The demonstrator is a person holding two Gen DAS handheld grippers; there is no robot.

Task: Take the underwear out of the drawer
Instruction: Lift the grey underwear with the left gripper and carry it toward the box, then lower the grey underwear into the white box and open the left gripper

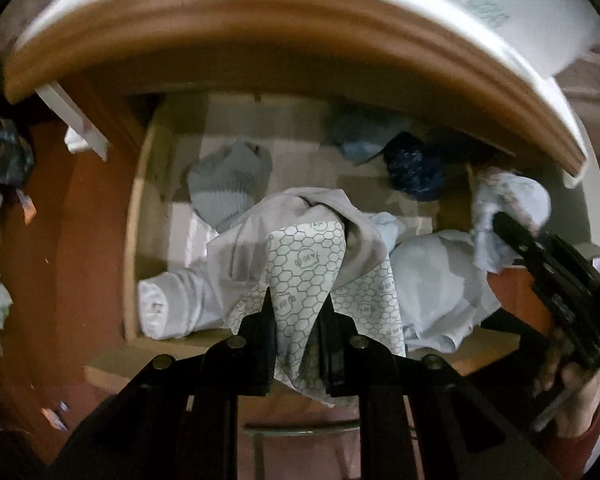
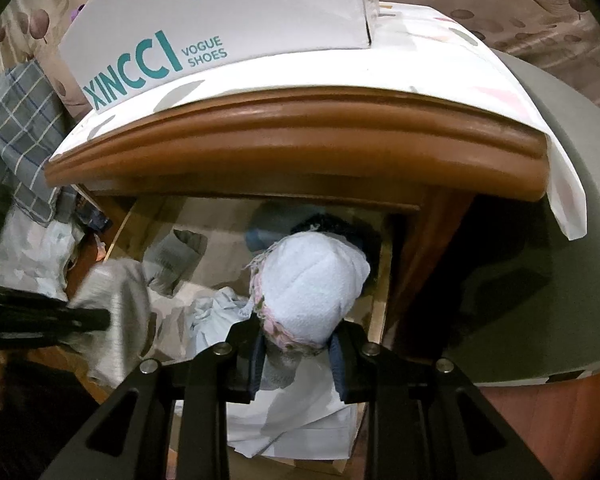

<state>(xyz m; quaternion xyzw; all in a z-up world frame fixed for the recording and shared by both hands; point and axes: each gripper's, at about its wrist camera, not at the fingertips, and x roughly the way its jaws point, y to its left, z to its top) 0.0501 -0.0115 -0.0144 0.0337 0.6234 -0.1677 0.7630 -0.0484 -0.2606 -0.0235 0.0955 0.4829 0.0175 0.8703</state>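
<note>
Left wrist view: your left tongs [image 1: 298,312] are clamped on grey underwear [image 1: 296,256] with a hexagon-print lining, lifted over the open drawer [image 1: 134,216]. Left in the drawer lies a grey sock [image 1: 230,184]; a white roll [image 1: 172,308] sits at the front, dark blue cloth [image 1: 414,168] at the back right. At the right edge, your right tongs [image 1: 500,220] grip a pale bundle [image 1: 512,200].

Right wrist view: your left tongs [image 2: 104,318] come in from the left, on the grey underwear [image 2: 112,300]. Your right tongs [image 2: 296,340] are clamped on the white, pink-trimmed bundle [image 2: 312,284] above the drawer [image 2: 380,280]. A shoe box [image 2: 220,20] stands on the dresser top [image 2: 292,140].
</note>
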